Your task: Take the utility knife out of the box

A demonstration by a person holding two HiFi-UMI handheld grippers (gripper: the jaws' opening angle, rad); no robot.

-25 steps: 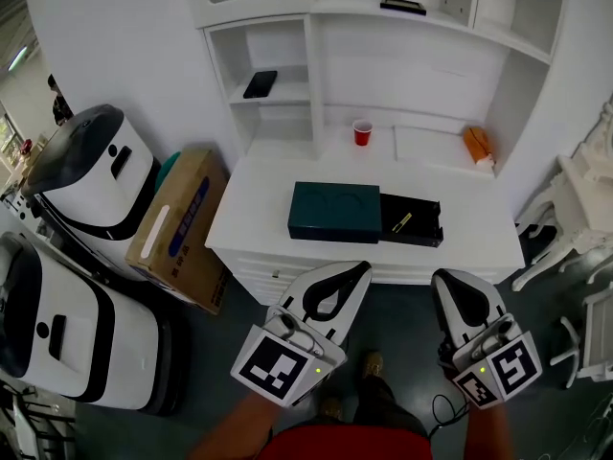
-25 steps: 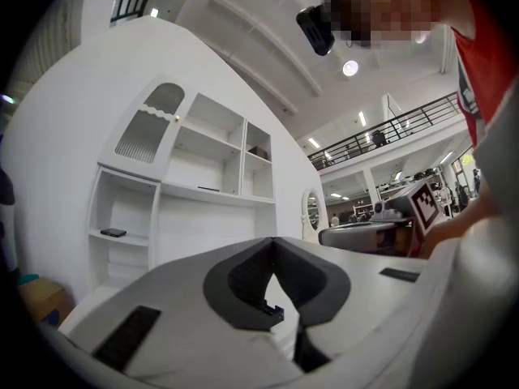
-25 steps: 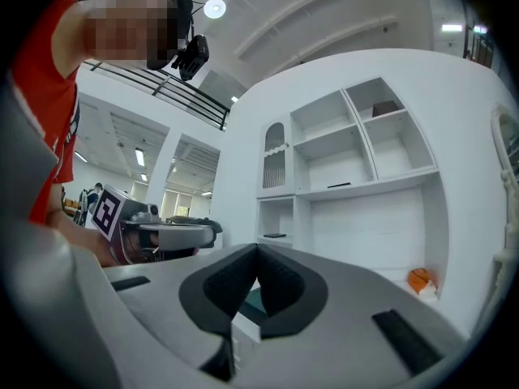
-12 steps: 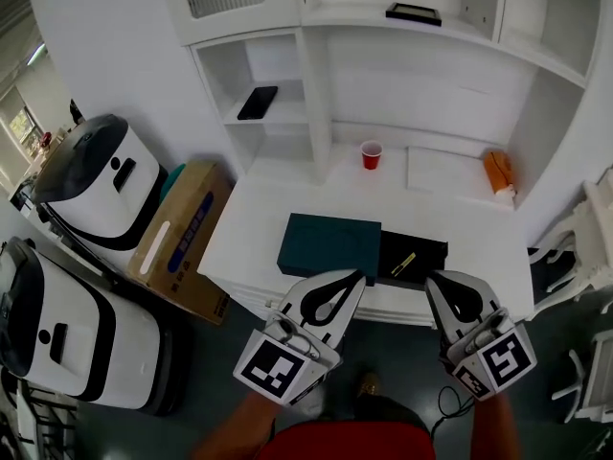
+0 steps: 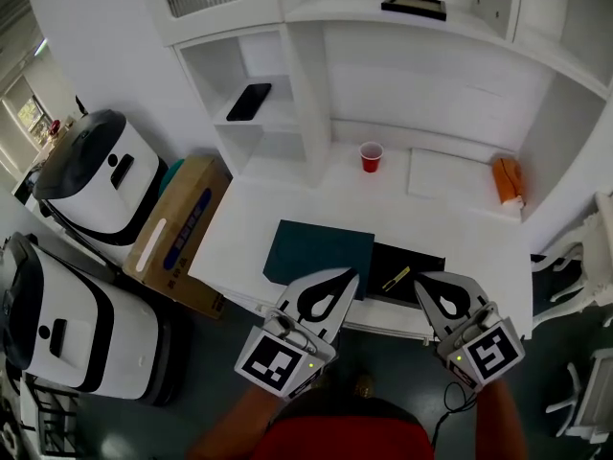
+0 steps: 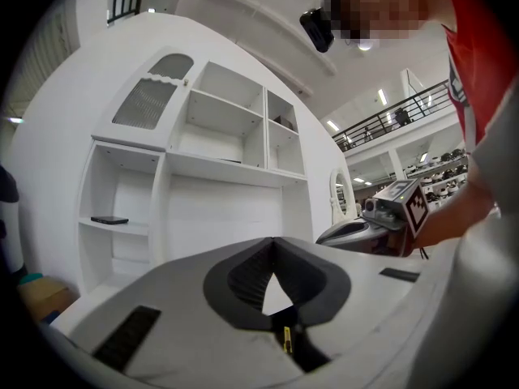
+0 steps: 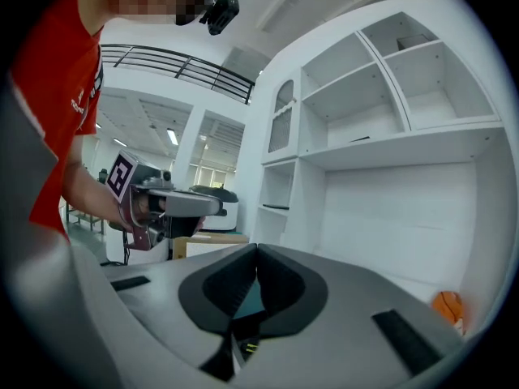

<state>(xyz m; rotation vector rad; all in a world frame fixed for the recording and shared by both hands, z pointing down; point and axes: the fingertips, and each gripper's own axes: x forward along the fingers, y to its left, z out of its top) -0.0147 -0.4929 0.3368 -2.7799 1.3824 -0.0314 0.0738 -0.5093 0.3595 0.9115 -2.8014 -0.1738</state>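
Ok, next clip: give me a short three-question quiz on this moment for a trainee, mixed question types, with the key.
1. True or false: the utility knife lies in the black tray slid out of the dark green box.
2. What stands on the white desk behind the box? A. a red cup B. a blue bottle C. a glass jar
3. Fill in: the jaws of the left gripper and the right gripper are both ____, with nothing between them.
Key: 1 true; 2 A; 3 shut.
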